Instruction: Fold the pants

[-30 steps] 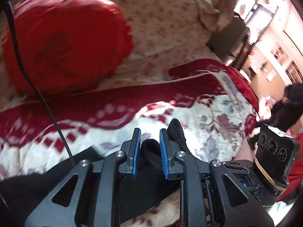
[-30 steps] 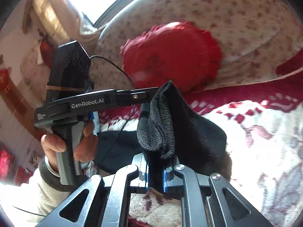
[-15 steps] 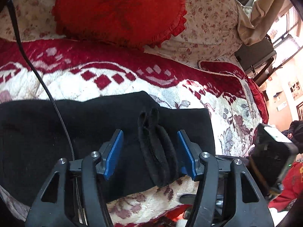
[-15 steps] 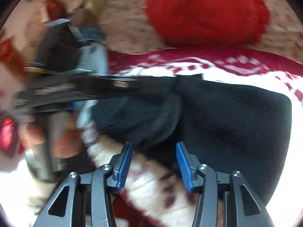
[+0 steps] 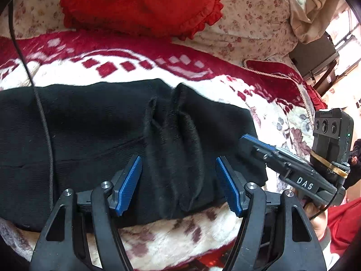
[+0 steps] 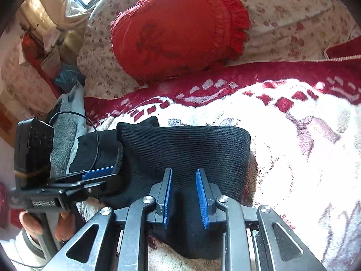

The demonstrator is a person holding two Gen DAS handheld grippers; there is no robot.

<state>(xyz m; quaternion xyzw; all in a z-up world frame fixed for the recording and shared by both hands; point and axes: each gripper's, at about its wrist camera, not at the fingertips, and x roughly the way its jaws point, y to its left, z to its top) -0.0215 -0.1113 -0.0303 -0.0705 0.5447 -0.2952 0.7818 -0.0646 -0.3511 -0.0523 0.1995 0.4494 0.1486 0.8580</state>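
The black knit pants (image 5: pixel 94 131) lie folded flat on the red and white blanket (image 5: pixel 140 67), with a bunched ridge of cloth (image 5: pixel 173 153) at the near edge. My left gripper (image 5: pixel 178 180) is open, its blue pads on either side of that ridge without touching it. In the right wrist view the pants (image 6: pixel 187 149) lie under my right gripper (image 6: pixel 185 192), which is open with a moderate gap just above the cloth's near edge. The left gripper also shows in the right wrist view (image 6: pixel 99 174), and the right gripper in the left wrist view (image 5: pixel 255 142).
A round red frilled cushion (image 5: pixel 140 2) leans on a floral pillow (image 5: pixel 252 22) behind the pants. A black cable (image 5: pixel 42 122) crosses the pants on the left. Grey fleece cloth (image 6: pixel 65 140) lies at the blanket's left end.
Both grippers let go of the pants' edge and opened. The lifted cloth has dropped flat onto the blanket, and both grippers have drawn back slightly toward the near edge.
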